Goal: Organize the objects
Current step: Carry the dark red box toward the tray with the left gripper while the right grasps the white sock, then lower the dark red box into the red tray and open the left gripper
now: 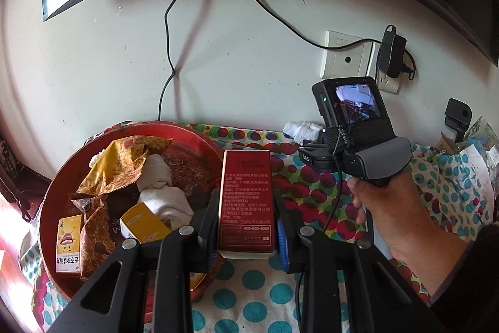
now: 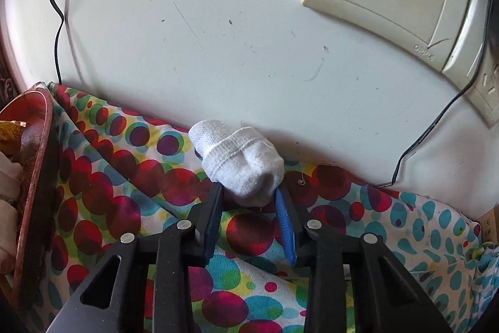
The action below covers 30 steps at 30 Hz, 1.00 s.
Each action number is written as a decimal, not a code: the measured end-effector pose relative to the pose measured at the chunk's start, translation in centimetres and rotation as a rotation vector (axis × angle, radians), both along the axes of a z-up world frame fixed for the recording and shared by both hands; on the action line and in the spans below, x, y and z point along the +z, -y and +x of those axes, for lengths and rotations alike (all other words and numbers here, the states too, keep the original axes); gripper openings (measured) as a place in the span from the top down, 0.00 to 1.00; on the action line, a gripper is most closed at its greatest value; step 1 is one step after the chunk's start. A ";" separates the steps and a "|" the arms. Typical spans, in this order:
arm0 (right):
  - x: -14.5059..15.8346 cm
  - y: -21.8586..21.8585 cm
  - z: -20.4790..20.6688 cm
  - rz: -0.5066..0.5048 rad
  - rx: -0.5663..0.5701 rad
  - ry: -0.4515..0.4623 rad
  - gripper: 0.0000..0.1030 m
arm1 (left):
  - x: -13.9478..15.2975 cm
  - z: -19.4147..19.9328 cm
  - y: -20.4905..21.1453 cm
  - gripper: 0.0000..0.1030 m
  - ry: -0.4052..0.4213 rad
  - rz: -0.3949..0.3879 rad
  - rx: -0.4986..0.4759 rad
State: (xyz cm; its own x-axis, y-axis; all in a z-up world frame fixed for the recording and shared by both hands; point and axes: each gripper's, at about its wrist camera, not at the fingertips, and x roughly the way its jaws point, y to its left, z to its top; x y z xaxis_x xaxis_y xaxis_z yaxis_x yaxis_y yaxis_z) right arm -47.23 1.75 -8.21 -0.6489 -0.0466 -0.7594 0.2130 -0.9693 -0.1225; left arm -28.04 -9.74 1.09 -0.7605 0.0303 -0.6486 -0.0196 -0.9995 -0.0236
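Left gripper (image 1: pixel 246 208) pinches a red box (image 1: pixel 246 198) upright just beside the red tray's (image 1: pixel 56 186) rim, over the dotted cloth (image 1: pixel 249 295). Only the right wrist view shows the right gripper (image 2: pixel 249 195) pinching a rolled white sock (image 2: pixel 240 159) against the wall (image 2: pixel 218 36), open cloth nearer.

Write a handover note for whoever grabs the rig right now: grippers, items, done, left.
Left gripper: shut on the red box, held beside the red tray.
Right gripper: fingers pinch the rolled white sock, which lies on the dotted cloth against the wall.
Done: the tray already holds snack bags, yellow boxes and white socks.
Left: put box and sock in the tray, probably.
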 end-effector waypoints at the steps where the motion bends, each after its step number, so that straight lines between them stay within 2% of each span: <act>1: 0.0 0.0 0.1 -0.008 -0.002 -0.007 0.83 | 0.0 -0.1 -0.2 0.72 0.000 -0.003 -0.001; 4: 0.1 0.4 0.3 0.000 -0.001 -0.024 0.89 | 0.0 -0.2 -0.6 0.72 0.000 -0.002 -0.004; 14: 2.8 0.8 5.2 -0.056 0.035 -0.052 0.90 | 0.0 1.1 0.2 0.72 -0.001 -0.002 0.034; 21: 3.7 1.0 9.0 -0.093 0.083 -0.059 0.90 | 1.1 2.4 4.2 0.72 -0.014 -0.014 0.126; 30: 4.5 -0.4 13.8 -0.125 0.125 -0.069 0.90 | 0.3 2.7 11.0 0.72 -0.013 -0.100 0.275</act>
State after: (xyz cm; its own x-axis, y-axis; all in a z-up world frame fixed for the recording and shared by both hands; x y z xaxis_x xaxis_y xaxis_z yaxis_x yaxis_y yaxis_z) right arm -33.46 2.12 -3.74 -0.6826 -0.2216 -0.6964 0.3283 -0.9443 -0.0213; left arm -25.39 -20.77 1.42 -0.7394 -0.2421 -0.6282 0.2529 -0.9646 0.0741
